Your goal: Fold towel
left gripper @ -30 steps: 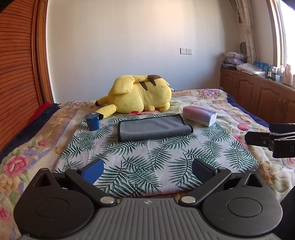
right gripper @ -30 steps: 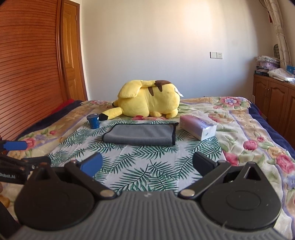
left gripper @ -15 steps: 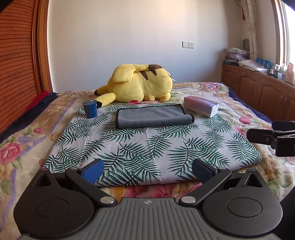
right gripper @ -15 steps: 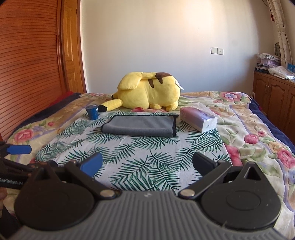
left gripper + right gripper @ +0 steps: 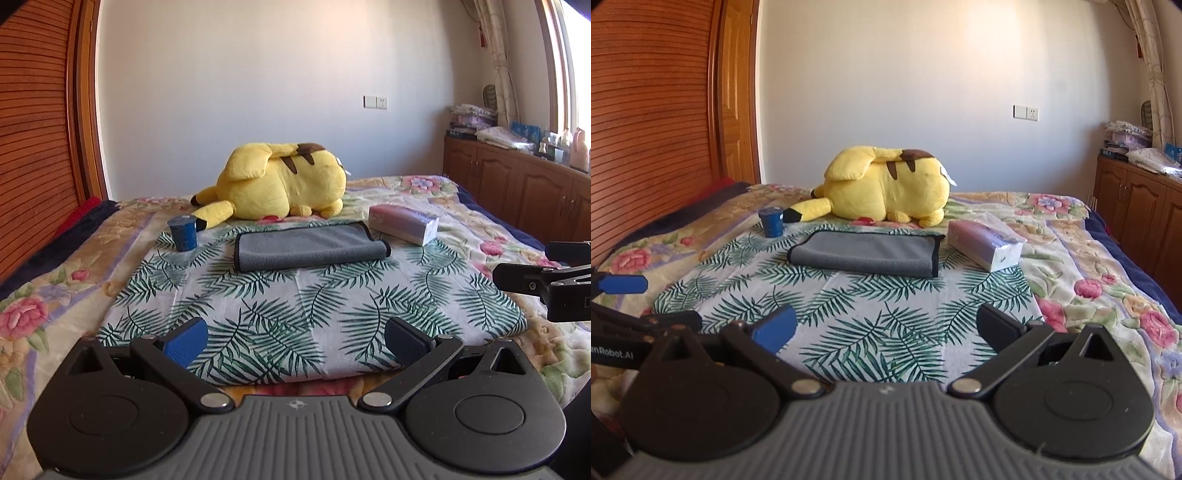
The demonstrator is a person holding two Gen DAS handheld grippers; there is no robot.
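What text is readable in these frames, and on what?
"enRobot.AI": white print on the left hand-held gripper body, at the left edge of the right wrist view, its start cut off by the frame.
"D": a single letter on the right hand-held gripper body, at the right edge of the left wrist view; the rest is cut off.
Tissue pack: print too blurred to read.
Blue cup: no legible label.
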